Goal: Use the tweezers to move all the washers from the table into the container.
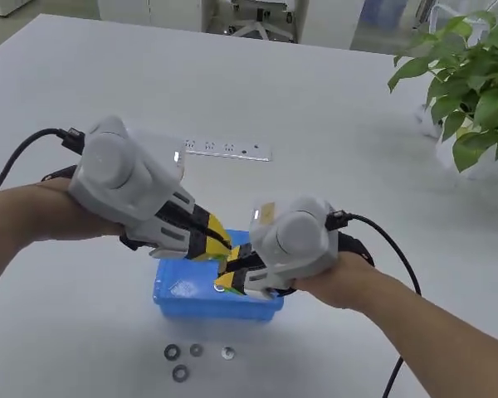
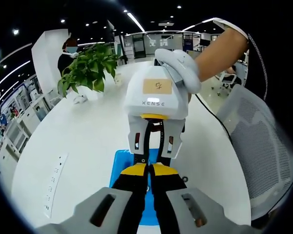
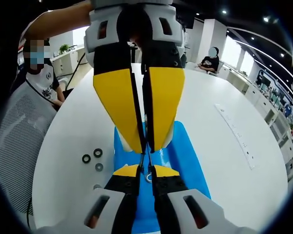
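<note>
where thin tweezers (image 3: 144, 157) pinch, a ring-shaped washer (image 3: 149, 177) hangs.

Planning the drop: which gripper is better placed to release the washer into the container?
Left, probably: the tweezers run between the jaws of the left gripper, and the washer at their tip hangs over the blue container.

head: above, down onto container (image 1: 183, 300) at 6 o'clock | gripper views: close, head-on toward each other | shared: container
</note>
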Available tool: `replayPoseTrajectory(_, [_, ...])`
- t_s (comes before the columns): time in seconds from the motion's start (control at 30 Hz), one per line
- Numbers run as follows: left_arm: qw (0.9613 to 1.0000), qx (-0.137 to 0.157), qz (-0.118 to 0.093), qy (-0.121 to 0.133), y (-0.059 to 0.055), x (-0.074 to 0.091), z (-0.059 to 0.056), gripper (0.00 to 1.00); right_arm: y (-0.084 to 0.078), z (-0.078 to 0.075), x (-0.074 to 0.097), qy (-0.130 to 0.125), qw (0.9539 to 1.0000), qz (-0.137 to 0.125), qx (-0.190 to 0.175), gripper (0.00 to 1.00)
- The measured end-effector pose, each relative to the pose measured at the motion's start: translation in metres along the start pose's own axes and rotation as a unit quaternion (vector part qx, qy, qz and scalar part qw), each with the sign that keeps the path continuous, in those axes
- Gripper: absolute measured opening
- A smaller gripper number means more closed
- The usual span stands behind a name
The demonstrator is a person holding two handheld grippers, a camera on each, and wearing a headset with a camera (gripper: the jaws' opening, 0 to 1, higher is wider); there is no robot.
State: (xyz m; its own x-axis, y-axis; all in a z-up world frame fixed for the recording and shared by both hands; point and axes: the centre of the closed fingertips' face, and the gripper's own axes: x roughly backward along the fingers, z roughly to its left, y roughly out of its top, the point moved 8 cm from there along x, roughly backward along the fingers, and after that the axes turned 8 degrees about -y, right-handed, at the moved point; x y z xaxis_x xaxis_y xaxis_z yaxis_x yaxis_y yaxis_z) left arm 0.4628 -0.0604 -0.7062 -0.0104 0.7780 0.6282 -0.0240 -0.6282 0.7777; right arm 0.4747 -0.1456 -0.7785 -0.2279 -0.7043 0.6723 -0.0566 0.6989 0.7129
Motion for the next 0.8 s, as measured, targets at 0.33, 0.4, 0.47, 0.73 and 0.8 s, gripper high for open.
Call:
replayPoseTrajectory(0.33, [0.9999, -0.013, 0.001, 0.003, 0.013, 0.009, -0.010, 0.06, 0.011, 0.006, 0.013, -0.008, 0.9999, -0.009, 0.010, 0.11])
replayPoseTrajectory(0.4, [0.9999, -0.014, 0.001, 0.004, 0.015, 0.011, -0.011, 0.06, 0.012, 0.007, 0.016, -0.009, 0.9998, -0.010, 0.011, 0.11])
replayPoseTrajectory(0.47, [0.9999, -0.017, 0.002, 0.003, 0.018, 0.012, -0.014, 0.06, 0.014, 0.009, 0.019, -0.011, 0.9998, -0.011, 0.012, 0.11])
replayPoseTrajectory(0.73, [0.9998, -0.021, 0.002, 0.006, 0.025, 0.017, -0.027, 0.06, 0.020, 0.020, 0.028, -0.015, 0.9996, -0.015, 0.019, 0.12])
replayPoseTrajectory(0.8, [0.9997, -0.023, 0.002, 0.007, 0.026, 0.017, -0.030, 0.06, 0.021, 0.022, 0.030, -0.018, 0.9995, -0.016, 0.021, 0.12])
